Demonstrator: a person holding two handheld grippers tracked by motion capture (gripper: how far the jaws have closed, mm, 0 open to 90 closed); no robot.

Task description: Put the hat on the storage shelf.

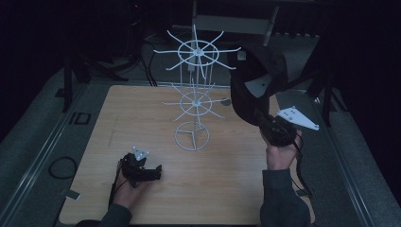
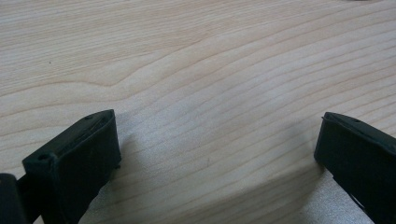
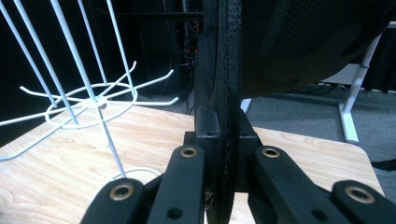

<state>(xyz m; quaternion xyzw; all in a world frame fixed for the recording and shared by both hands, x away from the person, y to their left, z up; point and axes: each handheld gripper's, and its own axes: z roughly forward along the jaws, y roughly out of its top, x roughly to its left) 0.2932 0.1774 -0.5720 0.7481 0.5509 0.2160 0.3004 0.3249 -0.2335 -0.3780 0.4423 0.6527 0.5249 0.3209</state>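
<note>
A white wire rack (image 1: 195,101) with two tiers of radiating hooks stands on a ring base at the middle of the wooden table (image 1: 142,118). My right gripper (image 1: 270,126) is raised at the rack's right, shut on the edge of a black cap (image 1: 253,87) that hangs close to the upper hooks. In the right gripper view the jaws (image 3: 227,133) pinch the cap's (image 3: 303,42) stitched rim, and the rack (image 3: 88,100) is at the left. My left gripper (image 1: 150,172) rests low on the table's front left. Its jaws (image 2: 215,144) stand wide apart over bare wood.
The table (image 2: 196,70) is light wood with rounded corners, set on grey carpet. A cable loop (image 1: 62,166) lies on the floor at the left. A white-legged frame (image 3: 348,107) stands behind the table, and the surroundings are dark.
</note>
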